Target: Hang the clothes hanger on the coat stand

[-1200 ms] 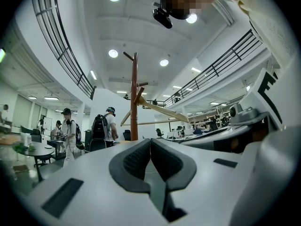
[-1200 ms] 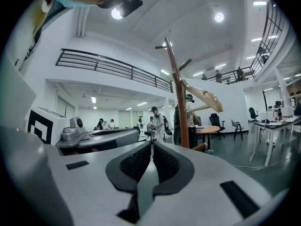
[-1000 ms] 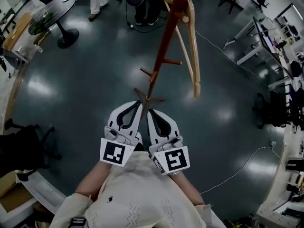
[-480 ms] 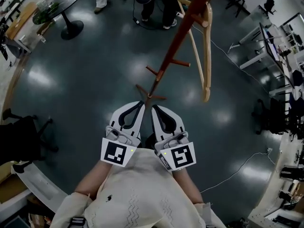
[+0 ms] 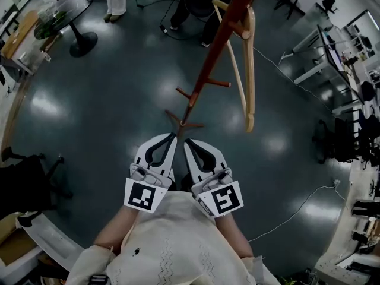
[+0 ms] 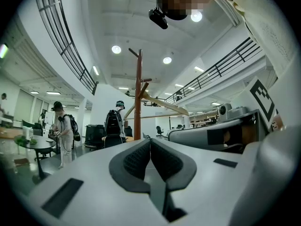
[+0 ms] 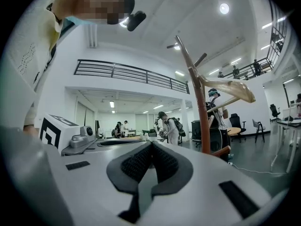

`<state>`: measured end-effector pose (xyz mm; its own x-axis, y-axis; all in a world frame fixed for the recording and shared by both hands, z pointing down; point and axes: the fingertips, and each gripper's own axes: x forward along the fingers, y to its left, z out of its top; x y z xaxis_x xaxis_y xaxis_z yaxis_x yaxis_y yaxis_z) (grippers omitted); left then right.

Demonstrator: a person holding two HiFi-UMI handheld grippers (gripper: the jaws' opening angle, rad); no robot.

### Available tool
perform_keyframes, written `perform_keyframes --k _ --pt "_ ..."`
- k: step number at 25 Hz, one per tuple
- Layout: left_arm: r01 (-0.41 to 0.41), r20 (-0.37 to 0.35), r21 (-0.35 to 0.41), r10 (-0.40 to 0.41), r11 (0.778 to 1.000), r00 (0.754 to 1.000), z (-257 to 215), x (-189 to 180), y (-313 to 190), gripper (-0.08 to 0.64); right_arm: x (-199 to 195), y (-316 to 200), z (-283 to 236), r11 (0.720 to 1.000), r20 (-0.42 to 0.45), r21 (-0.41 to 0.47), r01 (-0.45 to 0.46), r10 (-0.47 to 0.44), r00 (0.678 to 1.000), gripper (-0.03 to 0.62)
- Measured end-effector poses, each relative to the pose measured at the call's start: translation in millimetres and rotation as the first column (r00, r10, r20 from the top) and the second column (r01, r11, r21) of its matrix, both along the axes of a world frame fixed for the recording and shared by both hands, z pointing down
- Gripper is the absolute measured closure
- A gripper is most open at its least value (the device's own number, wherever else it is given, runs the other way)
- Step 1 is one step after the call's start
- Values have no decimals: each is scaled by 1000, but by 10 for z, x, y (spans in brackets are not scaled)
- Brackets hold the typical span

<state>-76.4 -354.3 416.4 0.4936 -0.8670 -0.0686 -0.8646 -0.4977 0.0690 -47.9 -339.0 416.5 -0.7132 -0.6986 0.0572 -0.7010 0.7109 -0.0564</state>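
head view: left gripper (image 5: 171, 136) and right gripper (image 5: 187, 141) side by side, held low near the person's chest, tips pointing at the foot of the red-brown coat stand (image 5: 212, 58). pale wooden clothes hanger (image 5: 250, 82) hangs from an upper peg of the stand, apart from both grippers, over dark floor (image 5: 107, 100).
left gripper view: jaws pressed together, nothing between them; stand and hanger well ahead.
right gripper view: jaws together, empty; stand with hanger ahead to the right.

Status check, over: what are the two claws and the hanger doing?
Left gripper, right gripper shut, empty. Hanger hangs on coat stand. Nothing in the way.
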Motion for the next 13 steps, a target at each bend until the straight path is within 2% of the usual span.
perform_keyframes --k 5,13 --pt "-26 -7 7 26 1000 1000 -18 138 -15 546 152 -67 42 999 -10 -17 -50 50 999 574" --pt "-31 -15 9 31 999 999 -61 160 53 546 122 -42 13 998 2 -26 -60 60 998 574"
